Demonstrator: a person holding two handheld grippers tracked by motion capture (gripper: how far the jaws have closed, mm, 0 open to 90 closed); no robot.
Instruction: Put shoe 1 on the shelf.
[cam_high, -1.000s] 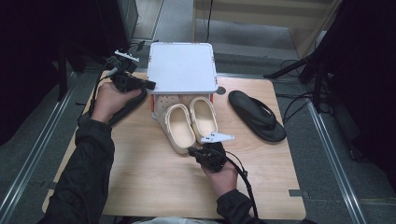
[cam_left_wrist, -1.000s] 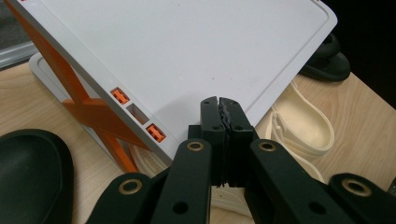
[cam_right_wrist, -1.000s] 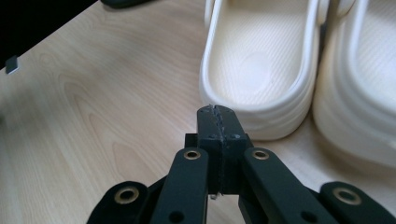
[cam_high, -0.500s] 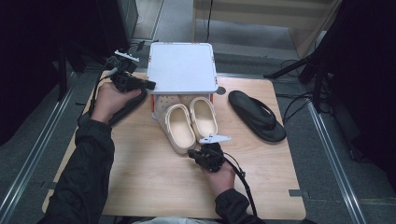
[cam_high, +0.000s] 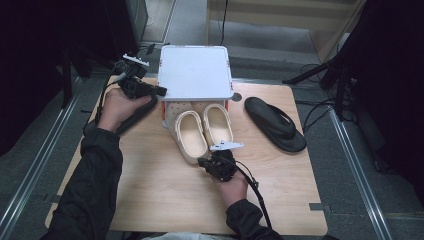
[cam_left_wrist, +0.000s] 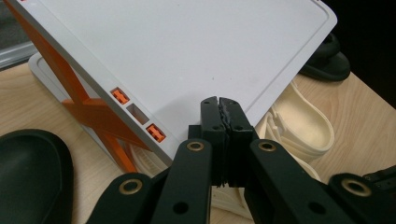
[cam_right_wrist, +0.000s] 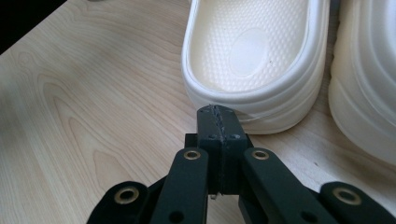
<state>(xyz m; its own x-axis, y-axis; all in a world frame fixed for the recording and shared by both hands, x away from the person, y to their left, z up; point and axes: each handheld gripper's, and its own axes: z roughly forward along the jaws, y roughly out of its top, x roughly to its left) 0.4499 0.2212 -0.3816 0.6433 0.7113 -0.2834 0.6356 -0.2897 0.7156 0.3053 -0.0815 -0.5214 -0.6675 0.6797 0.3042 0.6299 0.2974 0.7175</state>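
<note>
A white shelf (cam_high: 195, 70) on orange supports (cam_left_wrist: 93, 116) stands at the back of the wooden table (cam_high: 150, 190). A pair of cream clogs (cam_high: 192, 135) pokes out from under it, heels toward me. My left gripper (cam_high: 162, 91) is shut and empty, its tips (cam_left_wrist: 219, 102) at the shelf's left front edge. My right gripper (cam_high: 201, 161) is also shut and empty. Its tips (cam_right_wrist: 218, 112) rest right at the heel of the left clog (cam_right_wrist: 254, 51), with the other clog (cam_right_wrist: 364, 84) beside it.
A black flip-flop (cam_high: 275, 122) lies to the right of the shelf. Another black sandal (cam_high: 134, 116) lies under my left hand, also seen in the left gripper view (cam_left_wrist: 32, 172). Bare wood stretches across the near half of the table.
My right gripper has edged slightly left toward the clog's heel. The left hand has stayed put.
</note>
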